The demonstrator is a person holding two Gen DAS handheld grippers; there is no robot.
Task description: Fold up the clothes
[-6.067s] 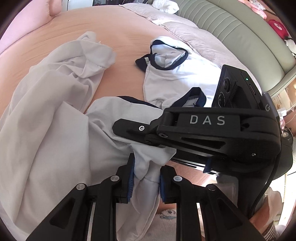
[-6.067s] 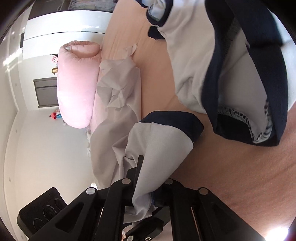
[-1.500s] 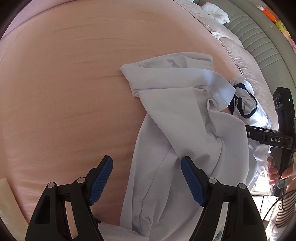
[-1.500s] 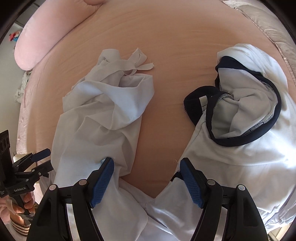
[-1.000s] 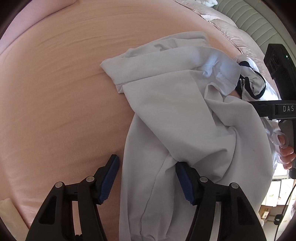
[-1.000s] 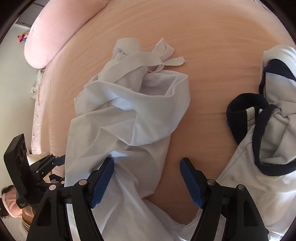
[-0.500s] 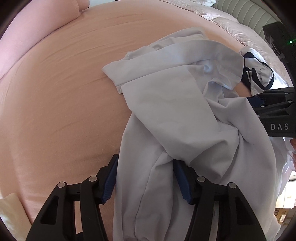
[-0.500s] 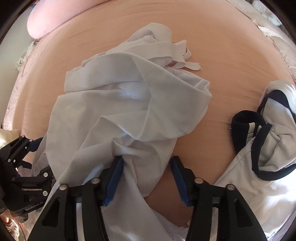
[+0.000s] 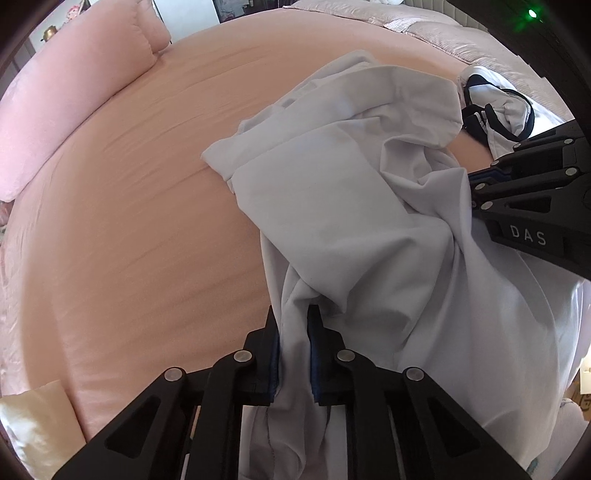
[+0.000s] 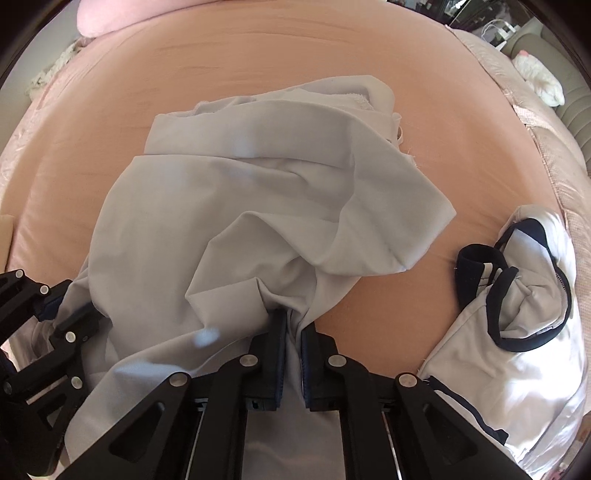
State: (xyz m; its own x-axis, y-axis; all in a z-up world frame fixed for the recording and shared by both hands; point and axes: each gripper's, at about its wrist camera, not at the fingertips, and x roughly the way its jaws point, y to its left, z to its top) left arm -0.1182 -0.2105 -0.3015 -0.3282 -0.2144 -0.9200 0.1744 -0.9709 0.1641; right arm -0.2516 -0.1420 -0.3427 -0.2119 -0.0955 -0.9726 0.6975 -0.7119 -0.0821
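- Our left gripper is closing, and its pads pinch the near edge of the pale grey garment.
- Our right gripper is clenched on the same garment's near edge.
- From both grippers, the garment stretches away across the peach bed sheet.

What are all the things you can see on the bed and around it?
pale grey garment: one, light grey, crumpled in the middle of the bed, pinched at two spots
white top with navy trim: one, white and dark blue, lying on the sheet beside the grey garment
bed sheet: one, peach pink, under all the clothes
long pillow: one, pink, along the bed's far edge
quilted cover: one, pale pink, at the bed's far side
left gripper: one, black with blue pads, closing on a bunch of the grey garment
right gripper: one, black with blue pads, shut on the grey garment
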